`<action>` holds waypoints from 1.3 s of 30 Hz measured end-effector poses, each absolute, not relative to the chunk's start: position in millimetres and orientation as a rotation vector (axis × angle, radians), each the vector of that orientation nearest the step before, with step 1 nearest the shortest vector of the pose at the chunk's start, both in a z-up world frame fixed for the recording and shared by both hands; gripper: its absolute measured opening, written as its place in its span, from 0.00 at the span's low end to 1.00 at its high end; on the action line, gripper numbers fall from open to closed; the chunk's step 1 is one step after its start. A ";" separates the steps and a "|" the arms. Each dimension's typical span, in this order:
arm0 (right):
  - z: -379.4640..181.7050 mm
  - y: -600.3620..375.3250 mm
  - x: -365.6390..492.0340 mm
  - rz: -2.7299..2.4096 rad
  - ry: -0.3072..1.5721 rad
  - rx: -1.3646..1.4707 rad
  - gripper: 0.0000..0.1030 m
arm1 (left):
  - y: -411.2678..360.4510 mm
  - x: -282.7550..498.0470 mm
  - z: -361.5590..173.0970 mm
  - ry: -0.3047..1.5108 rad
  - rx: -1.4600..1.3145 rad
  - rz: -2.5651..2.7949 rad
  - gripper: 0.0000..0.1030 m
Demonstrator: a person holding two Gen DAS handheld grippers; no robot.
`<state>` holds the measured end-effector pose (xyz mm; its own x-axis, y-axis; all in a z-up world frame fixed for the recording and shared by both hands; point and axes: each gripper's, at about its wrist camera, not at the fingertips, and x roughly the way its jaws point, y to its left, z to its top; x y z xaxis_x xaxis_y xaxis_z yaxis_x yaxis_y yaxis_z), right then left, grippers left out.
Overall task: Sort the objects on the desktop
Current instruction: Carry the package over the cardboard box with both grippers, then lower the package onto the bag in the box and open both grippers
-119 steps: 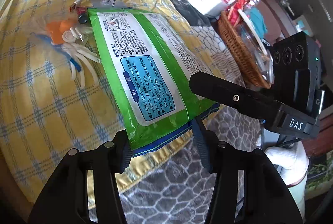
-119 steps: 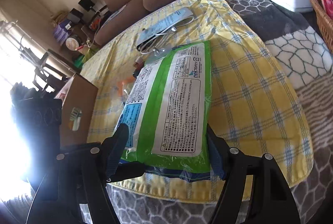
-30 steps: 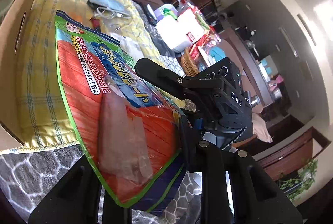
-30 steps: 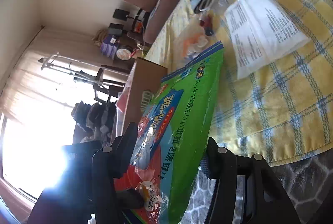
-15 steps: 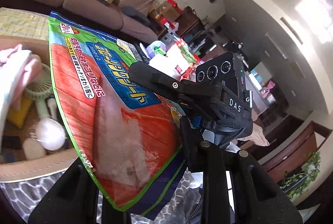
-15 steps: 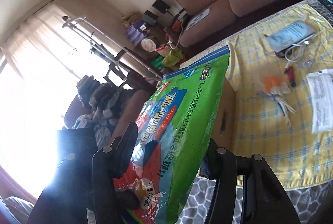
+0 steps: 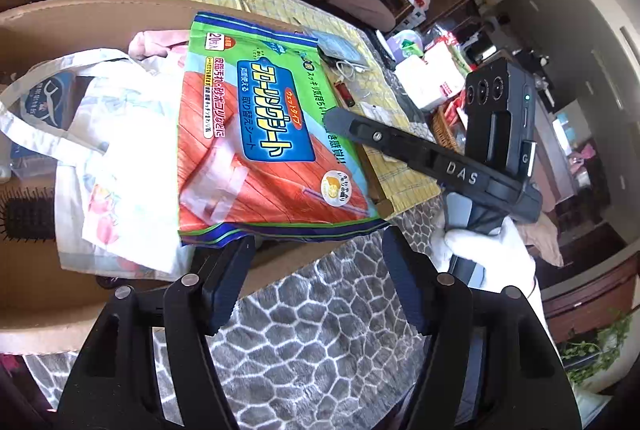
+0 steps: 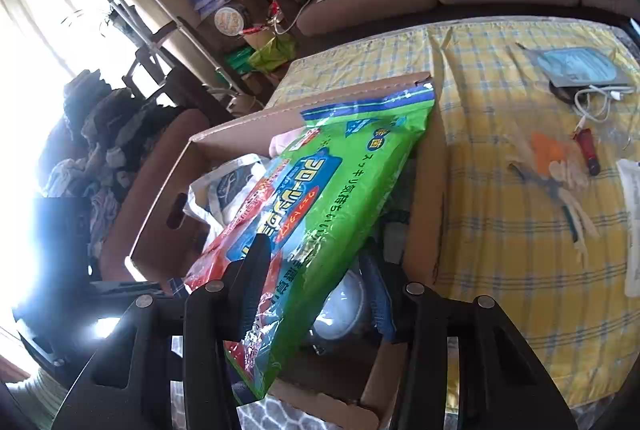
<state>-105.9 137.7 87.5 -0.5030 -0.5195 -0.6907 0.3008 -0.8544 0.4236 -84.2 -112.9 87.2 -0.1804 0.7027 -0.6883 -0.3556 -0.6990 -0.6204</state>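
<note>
2 views, left claw (image 7: 316,270) opening, clear of wipes pack (image 7: 256,134), right claw (image 8: 312,270) closing around it, hairbrush (image 7: 26,218) left-view only.

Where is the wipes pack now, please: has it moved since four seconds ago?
Yes. The wipes pack has gone from lying on the yellow cloth to over the cardboard box beside it.

1. The left wrist view looked steeply down, close over an open brown cardboard box (image 7: 48,326).
2. The right wrist view faced the same box (image 8: 428,190) from its other side.
3. Both showed the green and orange floor-wipe pack (image 7: 256,134) (image 8: 320,214) and the yellow checked tablecloth (image 7: 404,182) (image 8: 500,270).
</note>
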 end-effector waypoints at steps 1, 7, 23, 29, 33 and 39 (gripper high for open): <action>91.8 141.2 -105.6 -2.359 -0.348 1.178 0.48 | -116.2 -86.0 90.1 -0.413 -1.387 1.949 0.61; 107.7 140.3 -109.8 -2.366 -0.346 1.151 0.51 | -130.7 -111.5 110.2 -0.437 -1.334 2.071 0.71; 86.0 103.7 -146.2 -2.321 -0.242 1.282 0.49 | -87.8 -120.1 75.2 -0.203 -1.483 2.099 0.65; 100.8 126.3 -117.1 -2.398 -0.198 1.245 0.62 | -91.1 -92.0 108.3 0.005 -1.312 2.355 0.90; 101.1 136.7 -100.2 -2.430 -0.177 1.255 0.77 | -91.3 -72.9 123.9 0.011 -1.250 2.402 0.95; 106.2 148.5 -71.0 -2.467 -0.175 1.239 0.87 | -88.3 -57.1 136.2 -0.001 -1.242 2.417 0.98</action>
<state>-71.0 148.5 106.2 -0.5429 -0.3821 -0.7478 0.2725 -0.9225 0.2735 -57.1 -88.3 136.2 -0.5121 0.3660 -0.7770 -0.3654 -0.9116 -0.1885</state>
